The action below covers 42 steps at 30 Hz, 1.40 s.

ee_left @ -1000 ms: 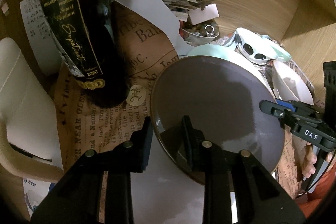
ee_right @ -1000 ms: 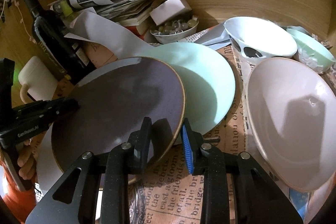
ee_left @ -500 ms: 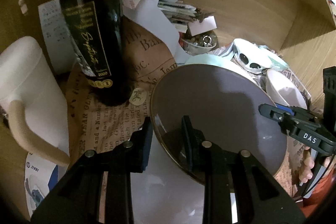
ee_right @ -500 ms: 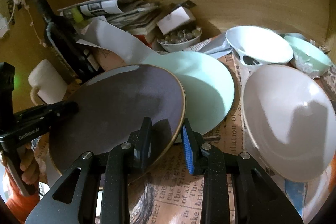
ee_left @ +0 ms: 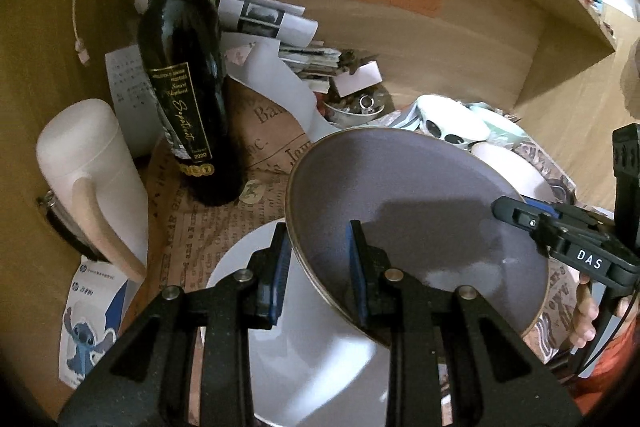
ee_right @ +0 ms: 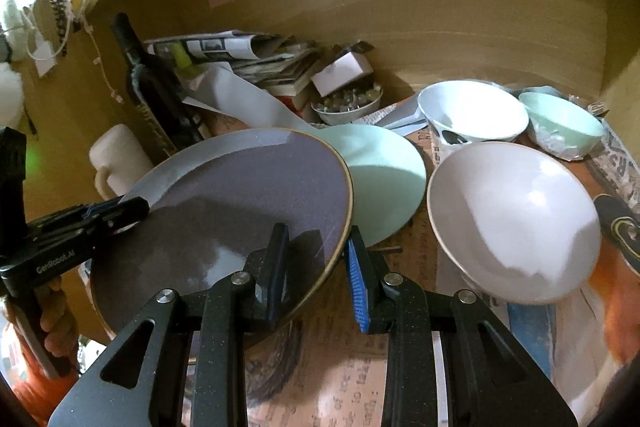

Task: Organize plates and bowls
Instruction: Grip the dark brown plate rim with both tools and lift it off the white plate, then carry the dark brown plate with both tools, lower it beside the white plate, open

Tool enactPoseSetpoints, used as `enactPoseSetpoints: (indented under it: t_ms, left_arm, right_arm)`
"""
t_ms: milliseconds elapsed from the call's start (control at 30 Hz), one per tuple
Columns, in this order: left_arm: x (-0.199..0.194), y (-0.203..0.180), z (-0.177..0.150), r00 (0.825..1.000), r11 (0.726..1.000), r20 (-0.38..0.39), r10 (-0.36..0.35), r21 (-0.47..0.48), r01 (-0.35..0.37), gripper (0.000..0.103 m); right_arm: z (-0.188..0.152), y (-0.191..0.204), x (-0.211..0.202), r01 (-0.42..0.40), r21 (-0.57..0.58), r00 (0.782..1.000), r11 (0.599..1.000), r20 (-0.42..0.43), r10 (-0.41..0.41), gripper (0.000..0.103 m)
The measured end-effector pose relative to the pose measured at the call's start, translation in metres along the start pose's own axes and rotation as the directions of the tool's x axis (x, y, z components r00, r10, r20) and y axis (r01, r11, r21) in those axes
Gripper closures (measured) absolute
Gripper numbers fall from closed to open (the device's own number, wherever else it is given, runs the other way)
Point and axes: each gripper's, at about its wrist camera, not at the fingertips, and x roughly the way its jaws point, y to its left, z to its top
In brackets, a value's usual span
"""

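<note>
A purple-grey plate (ee_left: 416, 203) with a brown rim hangs tilted in the air, held from both sides. My left gripper (ee_left: 318, 247) is shut on its left rim, and my right gripper (ee_right: 316, 239) is shut on its right rim (ee_right: 340, 227). Each gripper shows in the other's view: the right gripper (ee_left: 516, 211) and the left gripper (ee_right: 132, 207). Under the lifted plate lies a white plate (ee_left: 300, 347). A mint plate (ee_right: 380, 179) rests behind it. To the right sit a pale pink bowl (ee_right: 512, 219), a white patterned bowl (ee_right: 472, 111) and a mint bowl (ee_right: 564, 123).
A dark wine bottle (ee_left: 180, 87) and a white mug (ee_left: 88, 179) stand at the left on newsprint paper. A small bowl of beads (ee_right: 346, 103) and stacked papers (ee_right: 256, 55) sit by the wooden back wall (ee_right: 480, 27). A person's hand (ee_right: 52, 307) holds the left gripper.
Both grippers have risen and pulled back with the purple-grey plate held between them. The white plate under it has come into view, and more of the back wall shows.
</note>
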Motion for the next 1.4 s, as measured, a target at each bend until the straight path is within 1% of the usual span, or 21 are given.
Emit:
enactPoseSetpoints:
  t_ms: [333,633,1067,1400]
  left_arm:
    - [-0.021,-0.024,-0.018,1.0,1.0,0.019,-0.012,-0.008,0.012,0.075]
    - [-0.031,-0.053,-0.038,0.999,0.999,0.01,-0.033,0.002,0.033,0.075]
    - [-0.025,-0.085,-0.07,0.997,0.997,-0.033,-0.075,-0.001,0.075,0.075]
    - [-0.012,-0.108,-0.086,0.992,0.996,-0.084,-0.093,0.009,0.094,0.075]
  right_arm:
    - [-0.019,-0.006,-0.036,0.004,-0.019,1.0,1.0,0.03,-0.003,0.077]
    - [-0.037,-0.024,-0.057,0.004,0.0,1.0,1.0,0.026,-0.004,0.077]
    - [-0.068,-0.047,-0.079,0.037,0.002,0.999,0.999,-0.015,-0.037,0.077]
    - [-0.085,-0.068,-0.081,0.062,0.013,0.996,0.998,-0.058,-0.061,0.077]
